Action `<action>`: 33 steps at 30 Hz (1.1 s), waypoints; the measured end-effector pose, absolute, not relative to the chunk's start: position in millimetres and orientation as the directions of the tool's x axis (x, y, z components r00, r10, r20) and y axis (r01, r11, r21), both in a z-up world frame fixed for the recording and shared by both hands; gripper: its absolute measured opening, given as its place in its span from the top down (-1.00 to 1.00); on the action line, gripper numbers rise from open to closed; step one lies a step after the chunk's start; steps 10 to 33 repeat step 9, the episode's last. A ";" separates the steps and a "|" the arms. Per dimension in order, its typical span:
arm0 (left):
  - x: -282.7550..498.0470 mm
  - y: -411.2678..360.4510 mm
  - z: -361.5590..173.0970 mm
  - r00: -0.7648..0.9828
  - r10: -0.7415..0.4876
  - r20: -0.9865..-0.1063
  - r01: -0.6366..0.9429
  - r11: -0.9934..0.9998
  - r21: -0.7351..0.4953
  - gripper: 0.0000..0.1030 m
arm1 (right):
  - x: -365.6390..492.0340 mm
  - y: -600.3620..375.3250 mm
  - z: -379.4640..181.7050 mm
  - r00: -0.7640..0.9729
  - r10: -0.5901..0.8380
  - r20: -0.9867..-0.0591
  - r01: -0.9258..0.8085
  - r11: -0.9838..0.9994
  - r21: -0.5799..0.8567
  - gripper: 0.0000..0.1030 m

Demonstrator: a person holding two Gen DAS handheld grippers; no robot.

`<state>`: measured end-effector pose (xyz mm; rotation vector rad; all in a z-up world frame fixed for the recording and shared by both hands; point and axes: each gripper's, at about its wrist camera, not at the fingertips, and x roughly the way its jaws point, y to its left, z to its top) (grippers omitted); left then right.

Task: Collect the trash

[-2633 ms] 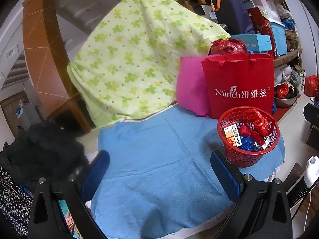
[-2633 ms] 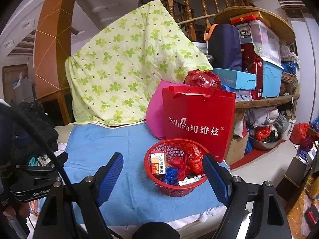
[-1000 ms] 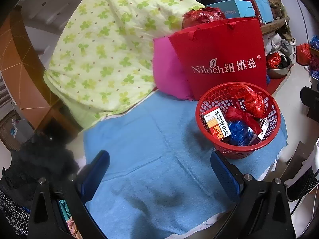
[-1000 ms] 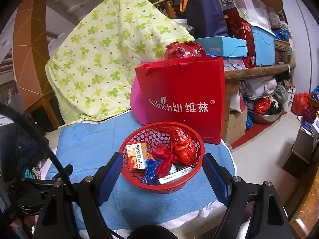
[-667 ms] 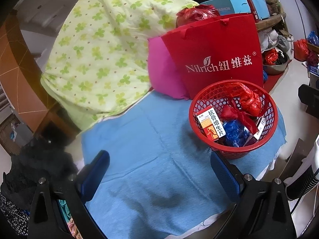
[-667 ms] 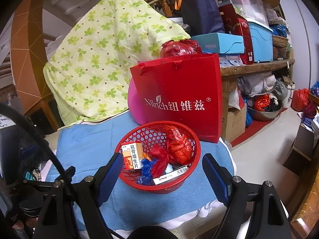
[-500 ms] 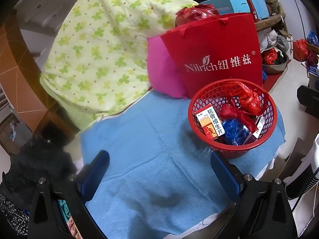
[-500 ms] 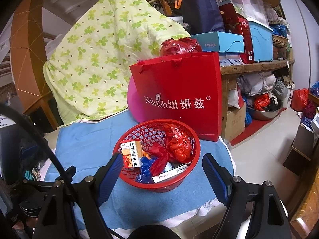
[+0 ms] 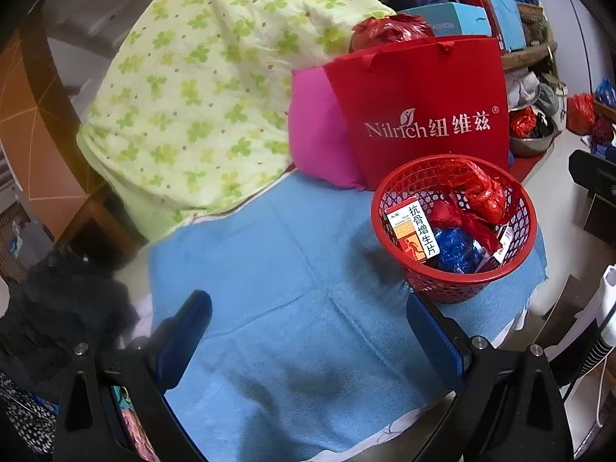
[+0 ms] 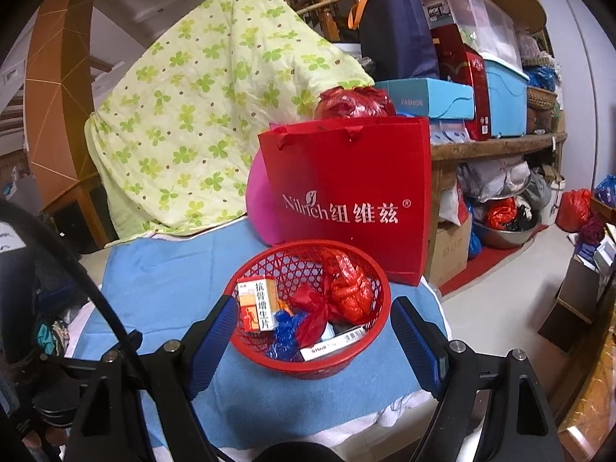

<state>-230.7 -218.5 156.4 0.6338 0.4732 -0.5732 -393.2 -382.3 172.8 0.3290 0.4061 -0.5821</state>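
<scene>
Right wrist view: my right gripper stands with its blue pads wide apart and nothing between them but air, hanging over the near rim of the red basket. The basket sits on the blue towel near the table's right edge, just in front of the red paper bag printed with white lettering, and it looks to touch the bag's foot, though the angle leaves me unsure. Inside the basket I see an orange-and-white medicine box leaning against the left wall, a crumpled red plastic bag toward the back, a blue wrapper lower down, and a flat white carton lying along the near side. Behind the paper bag a pink cushion shows, and a green clover-print quilt is draped high at the back.

From the left wrist view, my left gripper is also spread wide and empty, hovering above a bare stretch of the blue towel. The red basket lies ahead and to the right of it, just beyond the right finger, holding the medicine box, the red plastic bag and the blue wrapper. A dark heap of clothing sits off the towel's left edge.
</scene>
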 end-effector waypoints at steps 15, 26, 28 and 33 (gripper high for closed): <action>-203.9 -175.1 155.3 0.718 -0.455 -0.527 0.664 0.675 0.322 -0.95 | -364.7 -356.5 171.4 0.750 -0.482 -0.453 0.596 0.789 0.148 -0.63; -203.9 -175.1 155.3 0.718 -0.455 -0.527 0.664 0.675 0.322 -0.95 | -364.7 -356.5 171.4 0.750 -0.482 -0.453 0.596 0.789 0.148 -0.63; -203.9 -175.1 155.3 0.718 -0.455 -0.527 0.664 0.675 0.322 -0.95 | -364.7 -356.5 171.4 0.750 -0.482 -0.453 0.596 0.789 0.148 -0.63; -203.9 -175.1 155.3 0.718 -0.455 -0.527 0.664 0.675 0.322 -0.95 | -364.7 -356.5 171.4 0.750 -0.482 -0.453 0.596 0.789 0.148 -0.63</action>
